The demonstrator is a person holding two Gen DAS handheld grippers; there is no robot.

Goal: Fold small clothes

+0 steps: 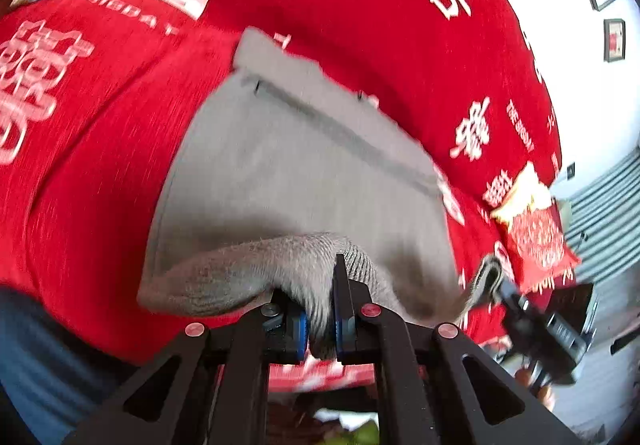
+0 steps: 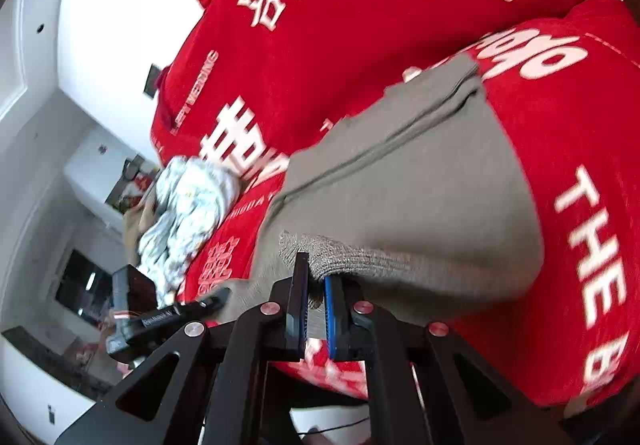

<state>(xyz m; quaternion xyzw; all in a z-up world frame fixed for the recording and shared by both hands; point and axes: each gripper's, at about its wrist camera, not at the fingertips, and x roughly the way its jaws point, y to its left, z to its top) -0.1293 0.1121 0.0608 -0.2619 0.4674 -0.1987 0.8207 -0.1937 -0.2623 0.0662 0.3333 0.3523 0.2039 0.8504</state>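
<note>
The left tool [image 1: 322,319] is pinching the ribbed hem of the grey garment [image 1: 296,165], and the right tool [image 2: 316,319] is clamping the same hem at another spot. The garment is stretching ahead of both tools across the red bedspread [image 1: 100,149]. A crumpled pale cloth [image 2: 188,201] is lying left of the right tool.

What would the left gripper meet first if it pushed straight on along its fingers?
The grey knitted garment: the left gripper is already shut on its ribbed hem, and the cloth spreads ahead over the red printed bedspread, probably next beneath.
</note>
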